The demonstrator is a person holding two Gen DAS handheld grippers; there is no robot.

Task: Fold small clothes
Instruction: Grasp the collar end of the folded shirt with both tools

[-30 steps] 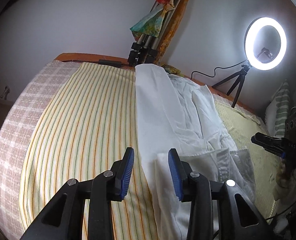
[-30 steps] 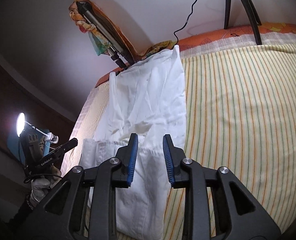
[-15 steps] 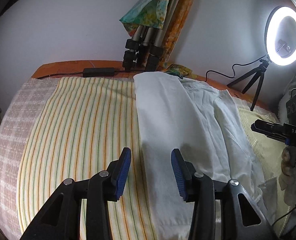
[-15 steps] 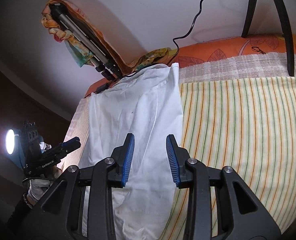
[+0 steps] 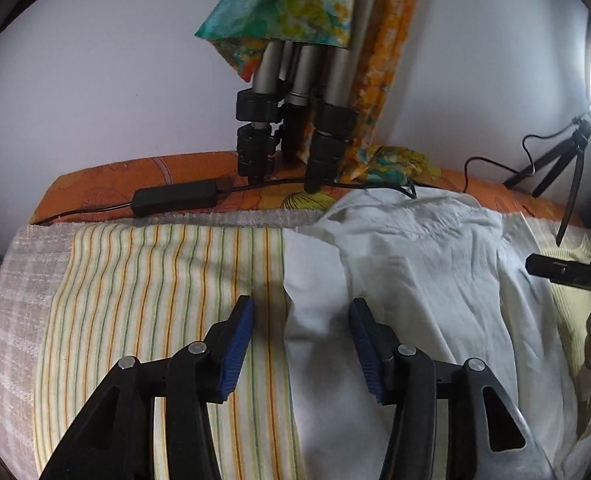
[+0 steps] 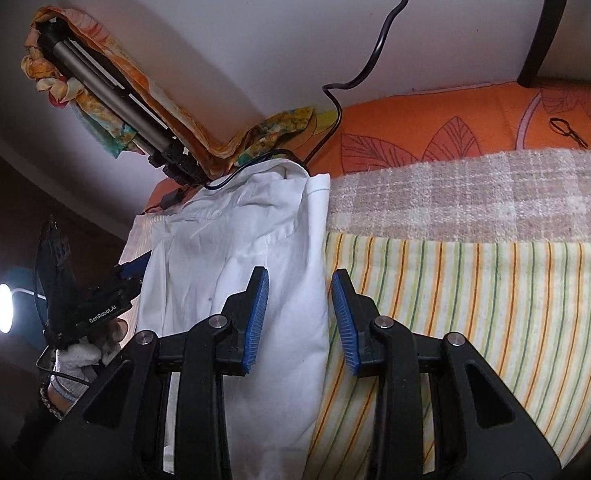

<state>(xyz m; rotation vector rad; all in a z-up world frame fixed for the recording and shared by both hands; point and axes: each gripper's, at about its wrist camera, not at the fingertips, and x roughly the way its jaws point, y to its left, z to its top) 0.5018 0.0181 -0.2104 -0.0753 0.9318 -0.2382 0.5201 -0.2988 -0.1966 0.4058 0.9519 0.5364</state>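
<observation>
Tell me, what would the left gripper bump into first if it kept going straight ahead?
Probably the folded edge of the white cotton shirt on the striped bedsheet. The open left gripper straddles that edge; the folded grey tripod stands farther back, though depth is unclear.

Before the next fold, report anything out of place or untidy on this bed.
The white shirt is rumpled rather than flat, and its collar end lies on a black cable running from the power adapter. A folded tripod wrapped in a colourful scarf stands on the bed's far edge. Both grippers are open.
</observation>
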